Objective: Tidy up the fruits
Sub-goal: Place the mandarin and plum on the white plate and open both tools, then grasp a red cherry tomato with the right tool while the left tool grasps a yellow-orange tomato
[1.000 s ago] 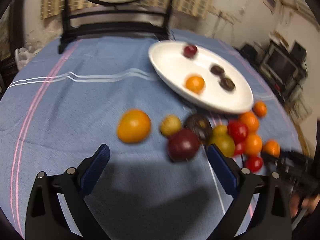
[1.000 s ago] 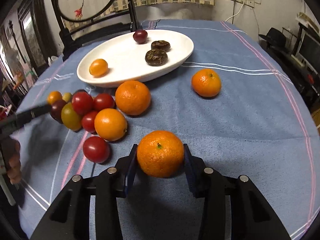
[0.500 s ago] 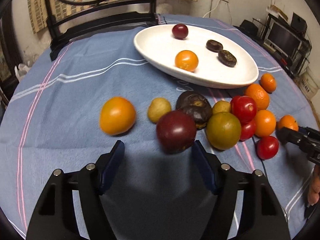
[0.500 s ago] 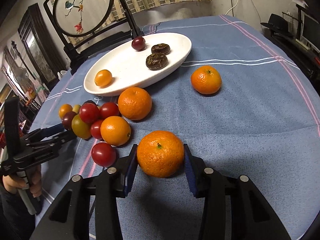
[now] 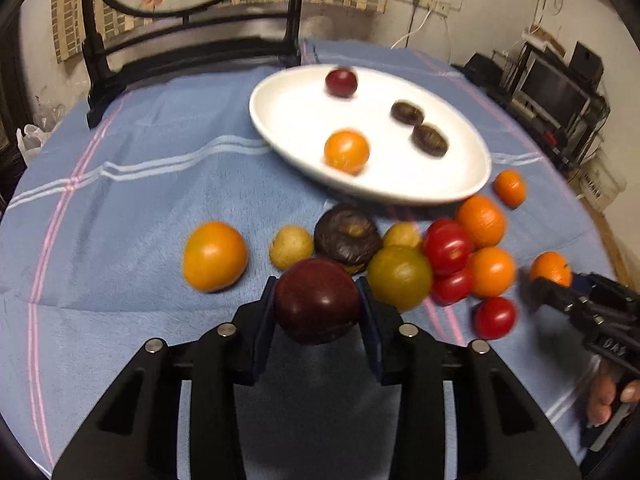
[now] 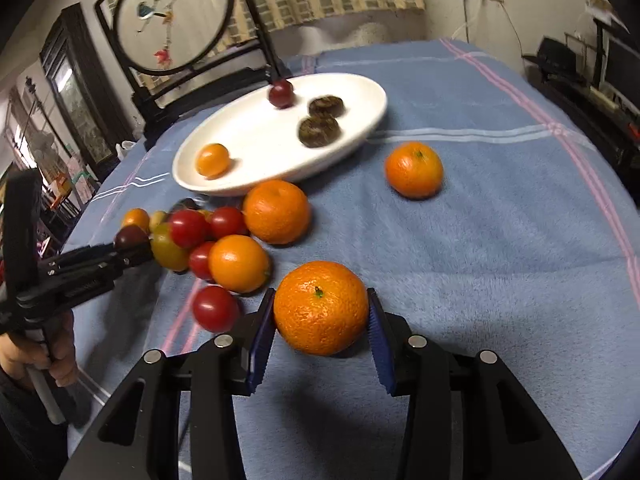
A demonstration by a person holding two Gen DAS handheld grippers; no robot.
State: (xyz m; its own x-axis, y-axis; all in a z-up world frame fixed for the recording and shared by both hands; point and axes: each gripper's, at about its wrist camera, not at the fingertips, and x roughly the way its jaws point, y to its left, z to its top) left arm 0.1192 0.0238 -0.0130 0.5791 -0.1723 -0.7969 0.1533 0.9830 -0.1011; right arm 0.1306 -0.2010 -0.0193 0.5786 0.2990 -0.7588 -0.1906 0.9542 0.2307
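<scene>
My left gripper (image 5: 318, 300) is closing its jaws on a dark red plum (image 5: 316, 300), and both blue pads touch its sides just above the blue cloth. Held the same way, an orange mandarin (image 6: 320, 308) sits between the pads of my right gripper (image 6: 322, 312). Further back lies a white oval plate (image 5: 280, 120) with a small dark red fruit (image 5: 341, 83), a small orange fruit (image 5: 346, 151) and two dark brown fruits (image 5: 430, 140). In front of the plate is a cluster of loose fruit: red tomatoes (image 5: 448, 246), oranges (image 5: 491, 272) and a yellow-green fruit (image 5: 399, 276).
A black wooden stand with a round painted screen (image 6: 176, 20) rises at the table's far edge. One loose mandarin (image 6: 414, 170) lies alone right of the plate, and an orange fruit (image 5: 215, 256) lies left of the cluster. Dark furniture and a TV (image 5: 556, 92) stand beyond the right edge.
The left gripper's jaws went from wide open to closed around the dark red plum, moving forward onto it. The right gripper stayed shut on the mandarin, hardly moving.
</scene>
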